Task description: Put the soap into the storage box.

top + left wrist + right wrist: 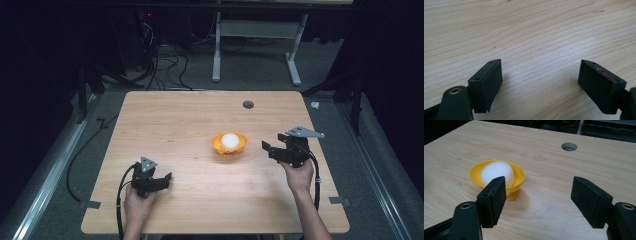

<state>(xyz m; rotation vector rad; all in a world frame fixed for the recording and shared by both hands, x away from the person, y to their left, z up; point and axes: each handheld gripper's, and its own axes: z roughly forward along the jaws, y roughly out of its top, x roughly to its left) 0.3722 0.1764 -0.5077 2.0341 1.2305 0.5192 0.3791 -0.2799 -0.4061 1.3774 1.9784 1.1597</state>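
Looking down from the high view, you have one yellow cup (229, 144) near the middle of the wooden table (190, 120), with one white egg-shaped ball (230, 140) seated in it. Your right gripper (269, 149) sits just to the right of that cup, a little nearer to you, and its jaws point leftward at it without touching.

In the right gripper view, your right gripper (537, 200) has its jaws spread apart with bare wood between them; nothing is gripped. The cup (517, 178) stands ahead and to the left, partly behind the left jaw, upright on its short stem, and the ball (496, 171) rises above its rim. One round hole (569, 146) in the tabletop lies farther back, to the right of the cup.

Your left gripper (165, 178) rests low near the table's near left edge, well apart from the cup. In the left gripper view, your left gripper (539, 80) has its jaws wide and released, and plain wood grain lies between them.

Counted: two grippers, one in each of your hands, one cup, one ball, one hole.
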